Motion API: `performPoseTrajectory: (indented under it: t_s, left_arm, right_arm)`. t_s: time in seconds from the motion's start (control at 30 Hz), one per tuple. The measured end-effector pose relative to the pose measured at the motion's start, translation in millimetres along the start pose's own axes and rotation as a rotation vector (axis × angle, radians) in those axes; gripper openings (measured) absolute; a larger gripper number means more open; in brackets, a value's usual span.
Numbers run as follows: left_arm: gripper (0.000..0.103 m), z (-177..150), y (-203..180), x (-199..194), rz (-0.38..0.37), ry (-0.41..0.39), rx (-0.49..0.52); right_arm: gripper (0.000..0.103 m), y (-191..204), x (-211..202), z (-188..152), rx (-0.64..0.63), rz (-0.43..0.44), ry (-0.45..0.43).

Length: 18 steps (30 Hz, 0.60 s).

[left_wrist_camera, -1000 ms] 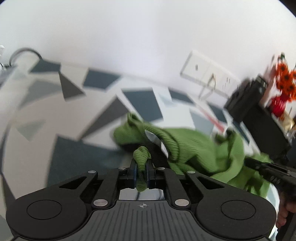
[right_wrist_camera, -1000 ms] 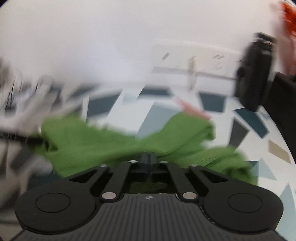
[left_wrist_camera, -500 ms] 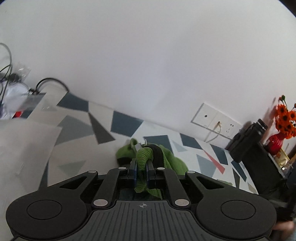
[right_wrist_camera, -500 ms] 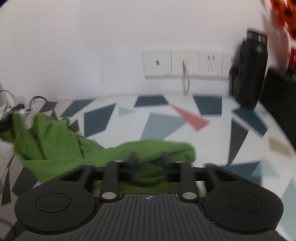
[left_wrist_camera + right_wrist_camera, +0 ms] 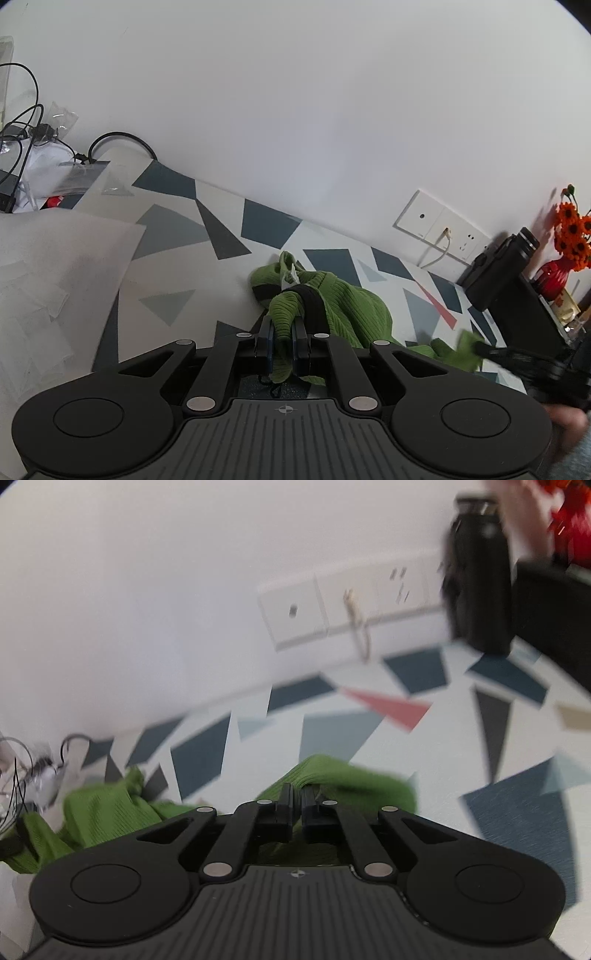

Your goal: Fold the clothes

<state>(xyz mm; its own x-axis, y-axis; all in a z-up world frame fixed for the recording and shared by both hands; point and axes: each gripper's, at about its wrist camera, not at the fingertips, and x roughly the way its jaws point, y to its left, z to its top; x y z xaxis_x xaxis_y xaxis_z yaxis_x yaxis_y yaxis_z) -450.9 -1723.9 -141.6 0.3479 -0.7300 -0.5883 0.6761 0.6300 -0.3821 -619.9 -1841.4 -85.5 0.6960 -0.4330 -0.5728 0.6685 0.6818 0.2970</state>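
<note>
A green ribbed sweater [image 5: 343,306] with black trim lies bunched on the patterned tabletop [image 5: 173,236]. My left gripper [image 5: 282,328] is shut on a fold of it near the black collar band, and the cloth hangs through the jaws. In the right wrist view the sweater [image 5: 354,779] spreads left and ahead. My right gripper [image 5: 297,794] has its jaws closing tight on a raised fold of the green fabric. In the left wrist view the right gripper [image 5: 480,347] pinches the sweater's far corner at the right edge.
White wall sockets [image 5: 439,225] with a plugged cable sit on the back wall. A black bottle [image 5: 498,266] and a red vase of orange flowers [image 5: 569,236] stand at the right. A white plastic sheet [image 5: 55,266] and tangled cables [image 5: 29,125] lie at the left.
My left gripper rose with its pinch of sweater, bunching the cloth beneath it. My right gripper opened, rolled, and closed again on a fold of the fabric.
</note>
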Motion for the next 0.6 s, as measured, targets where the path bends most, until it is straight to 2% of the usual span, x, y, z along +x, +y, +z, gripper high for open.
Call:
performPoseTrajectory:
  t_s: [0.07,0.17,0.33,0.5,0.6]
  left_arm:
    - [0.008,1.3,1.4,1.5,-0.002,0.001,-0.004]
    - [0.008,2.8,5.0,5.1,0.002,0.002,-0.013]
    - [0.008,1.3,18.9,15.6,0.026,0.010,-0.068]
    - [0.008,-1.6,32.7,28.3,0.061,0.029,-0.125]
    - [0.008,-4.6,35.4,34.7,0.084,0.048,-0.122]
  right_arm:
    - [0.004,-5.6,-23.0,1.5,0.003,-0.008,-0.037]
    - [0.004,-13.7,-56.3,-8.2,-0.005,-0.015,-0.025]
    - [0.004,-11.1,-91.8,-48.2,-0.094,0.014,0.116]
    - [0.004,-4.4,-95.8,-85.9,-0.116,0.060,0.256]
    - [0.006,-3.1,-92.5,-88.8,-0.127,0.030,0.265]
